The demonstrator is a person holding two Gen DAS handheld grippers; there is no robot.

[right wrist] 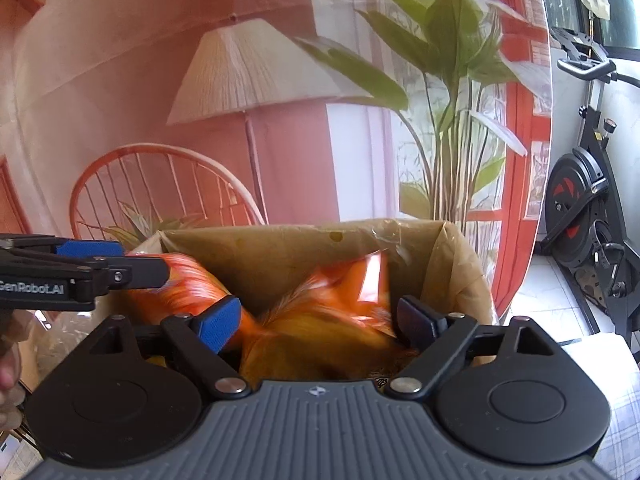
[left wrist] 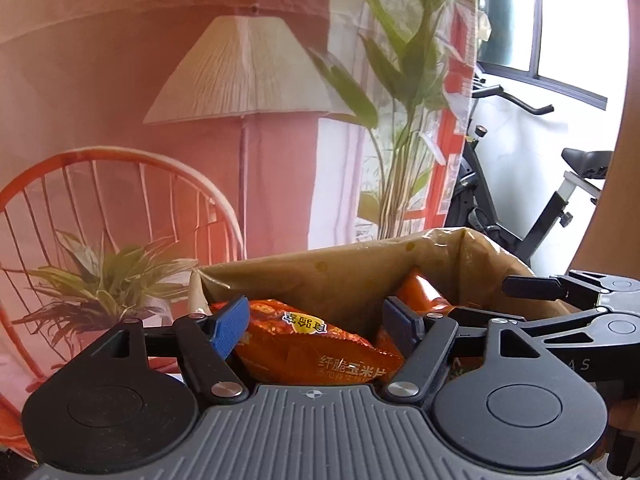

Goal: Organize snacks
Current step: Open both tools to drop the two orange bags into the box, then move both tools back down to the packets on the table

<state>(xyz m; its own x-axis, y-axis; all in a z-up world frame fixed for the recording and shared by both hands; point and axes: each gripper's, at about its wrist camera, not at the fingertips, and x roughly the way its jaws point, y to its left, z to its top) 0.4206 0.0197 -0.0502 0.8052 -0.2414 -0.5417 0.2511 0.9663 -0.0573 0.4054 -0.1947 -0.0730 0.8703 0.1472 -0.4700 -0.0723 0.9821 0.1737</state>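
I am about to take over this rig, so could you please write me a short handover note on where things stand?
Left gripper: open over the box, pads apart from the orange snack bag lying below and between them.
Right gripper: open over the same box; a blurred orange bag sits between its fingers, seemingly just let go.
Things: at least two orange bags are in the lined cardboard box; the left gripper's bag shows a yellow label.
Done: these bags are in the box.
Left: pull both grippers clear; whether more snacks wait outside the box cannot be seen from here.
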